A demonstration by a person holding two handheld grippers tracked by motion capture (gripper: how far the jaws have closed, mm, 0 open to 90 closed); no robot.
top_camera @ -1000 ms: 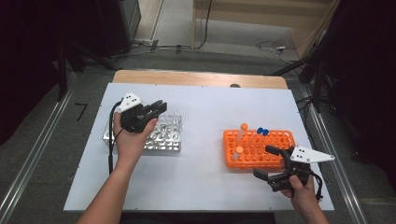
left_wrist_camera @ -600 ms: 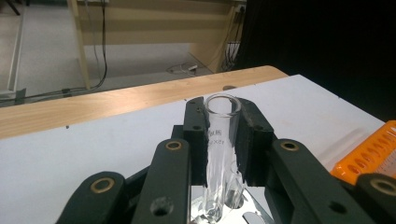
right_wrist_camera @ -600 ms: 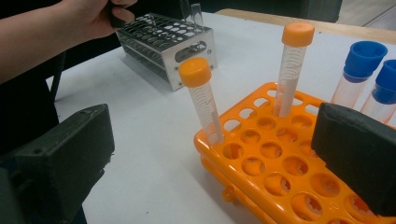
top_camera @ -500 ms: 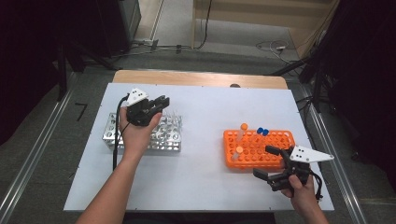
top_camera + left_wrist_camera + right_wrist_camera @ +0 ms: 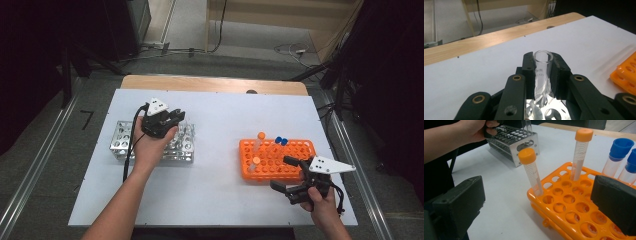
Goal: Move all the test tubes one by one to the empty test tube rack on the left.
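Left hand-held gripper (image 5: 541,75) clamping clear glass tube (image 5: 542,72) over perforated metal rack (image 5: 125,140), right hand-held gripper (image 5: 536,202) wide.

High view: fixed overhead, looks fwd and down on the whole table (image 5: 220,190). Left gripper view: close-up along its jaws, facing the table's far edge. Right gripper view: low, close to orange rack (image 5: 584,217); shares the metal rack (image 5: 514,142) w/ high view (image 5: 122,145).
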